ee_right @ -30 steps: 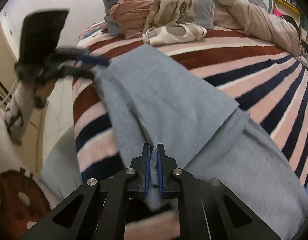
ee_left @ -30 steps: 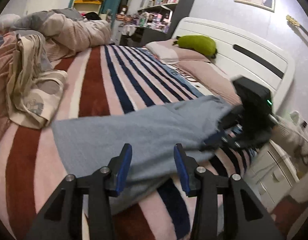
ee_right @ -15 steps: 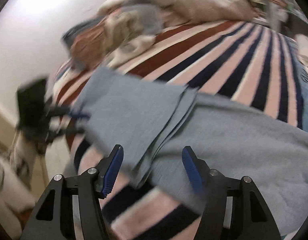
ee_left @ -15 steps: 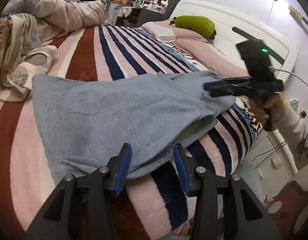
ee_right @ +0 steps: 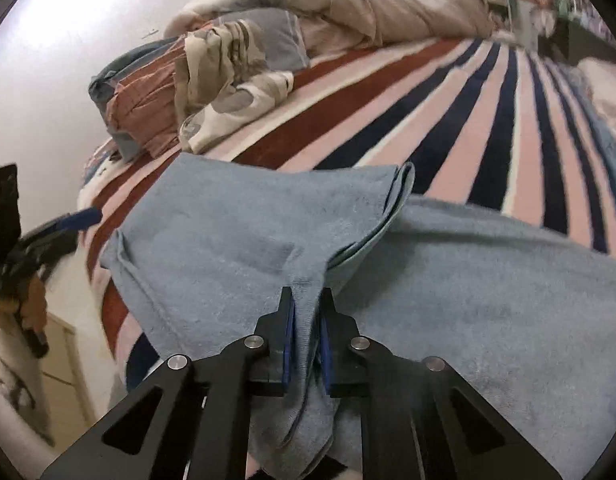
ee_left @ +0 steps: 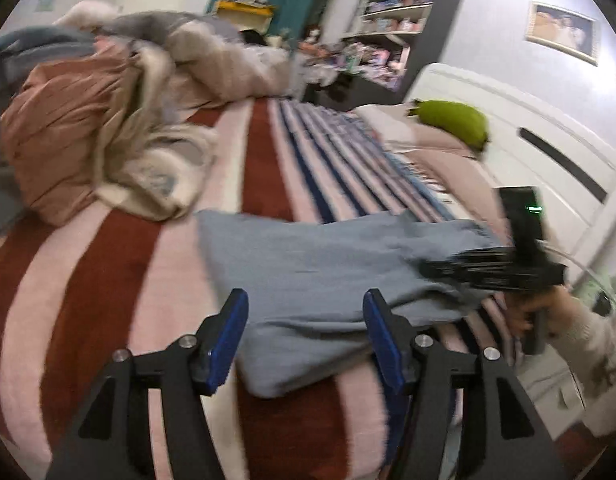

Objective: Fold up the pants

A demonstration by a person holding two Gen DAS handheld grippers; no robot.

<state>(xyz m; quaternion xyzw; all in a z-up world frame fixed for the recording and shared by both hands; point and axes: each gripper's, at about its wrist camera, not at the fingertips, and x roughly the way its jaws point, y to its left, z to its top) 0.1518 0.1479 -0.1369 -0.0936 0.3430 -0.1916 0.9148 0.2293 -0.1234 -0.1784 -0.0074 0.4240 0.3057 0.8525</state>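
- We see the light blue pants (ee_left: pixel 323 268) lying folded over themselves on the striped blanket (ee_left: pixel 108 264) that covers the bed, near its front edge.
- Our left gripper (ee_left: pixel 304 336) has just been opening: its 2 blue pads stand well apart, and the near folded edge of the pants shows in the gap between them without either pad pressing on it.
- In the right wrist view, our right gripper (ee_right: pixel 306 344) has just closed, and its 2 pads pinch a raised ridge of the pants (ee_right: pixel 248 240), the cloth bunching up between them and hanging below.
- From that pinch, the upper folded layer spreads away to the left and its stacked edges end in a corner toward the middle of the blanket.
- In the left wrist view, the right gripper (ee_left: pixel 467 264) is blurred at the right end of the pants, held by a hand (ee_left: pixel 535 312) in a pale sleeve.
- A heap of other clothes (ee_left: pixel 88 140) sits on the far left part of the bed, well apart from the pants.
- A green cushion (ee_left: pixel 455 120) lies on the pillow by the white headboard (ee_left: pixel 547 128).
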